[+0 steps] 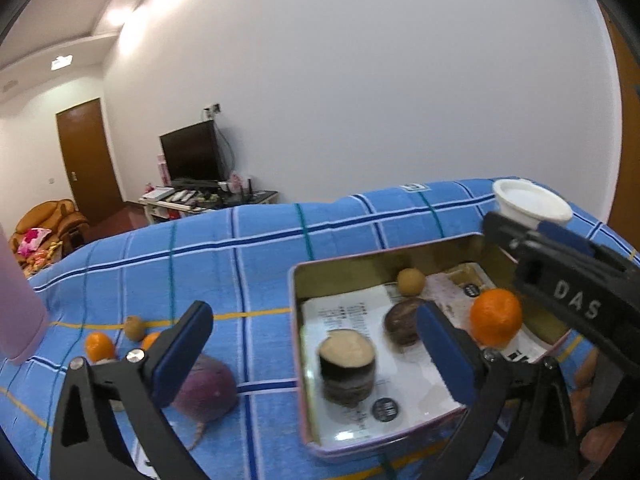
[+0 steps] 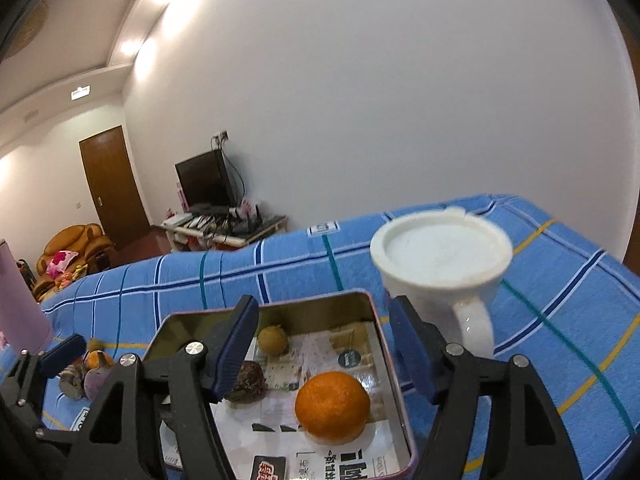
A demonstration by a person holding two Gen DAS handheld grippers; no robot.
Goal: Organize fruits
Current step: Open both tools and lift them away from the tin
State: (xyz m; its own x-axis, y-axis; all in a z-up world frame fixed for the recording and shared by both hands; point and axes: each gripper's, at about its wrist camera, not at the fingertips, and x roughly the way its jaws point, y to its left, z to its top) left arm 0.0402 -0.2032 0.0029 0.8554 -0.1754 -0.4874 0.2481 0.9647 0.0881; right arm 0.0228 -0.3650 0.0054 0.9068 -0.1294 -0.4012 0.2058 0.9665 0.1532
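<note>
An open metal tin (image 1: pixel 297 320) lined with printed paper lies on the blue checked cloth. In it are a dark cut cylinder with a pale top (image 1: pixel 347 368), blurred, a dark brown round fruit (image 1: pixel 403 321), a small tan fruit (image 1: pixel 411 281) and an orange (image 1: pixel 496 316). My left gripper (image 1: pixel 316 354) hangs above the tin's near left part, jaws wide open, touching nothing. In the right wrist view my right gripper (image 2: pixel 324 354) is open over the tin (image 2: pixel 386 344). The orange (image 2: pixel 332 406) rests on the paper below its pads, untouched.
A purple root (image 1: pixel 206 388), two small oranges (image 1: pixel 99 346) and a tan fruit (image 1: pixel 134 328) lie on the cloth left of the tin. A white mug (image 2: pixel 440 264) stands right behind the tin. A pink bottle (image 1: pixel 18 300) stands far left. Orange tubers (image 1: pixel 600 440) lie at the right.
</note>
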